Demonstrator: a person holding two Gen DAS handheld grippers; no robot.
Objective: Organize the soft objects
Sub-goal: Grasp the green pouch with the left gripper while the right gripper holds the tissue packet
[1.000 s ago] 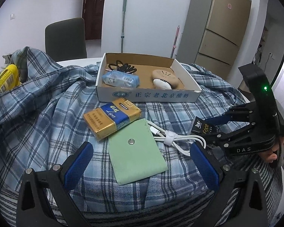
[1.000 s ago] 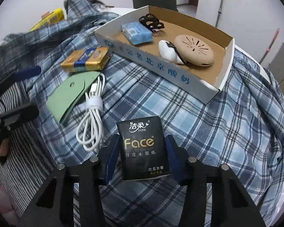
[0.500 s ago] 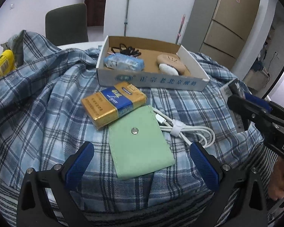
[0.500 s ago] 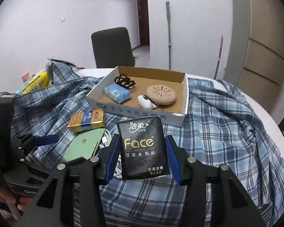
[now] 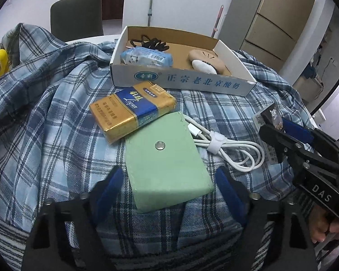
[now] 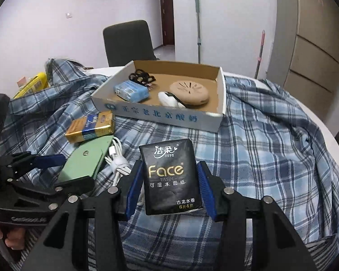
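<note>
Left gripper [image 5: 169, 187] pitched steeply down, jaws closing, blue pads astride the green pouch [image 5: 167, 160] without touching it. Right gripper [image 6: 170, 187] tilted down, jaws clamped on the black tissue pack [image 6: 169, 176], held clear of the tabletop. A hand [image 6: 9, 237] grips the left handle.

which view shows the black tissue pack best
The right wrist view: the black tissue pack faces the camera, its whole printed front readable, clamped in the right gripper. The left wrist view shows only one corner of it at the right edge, past that gripper's fingers.
</note>
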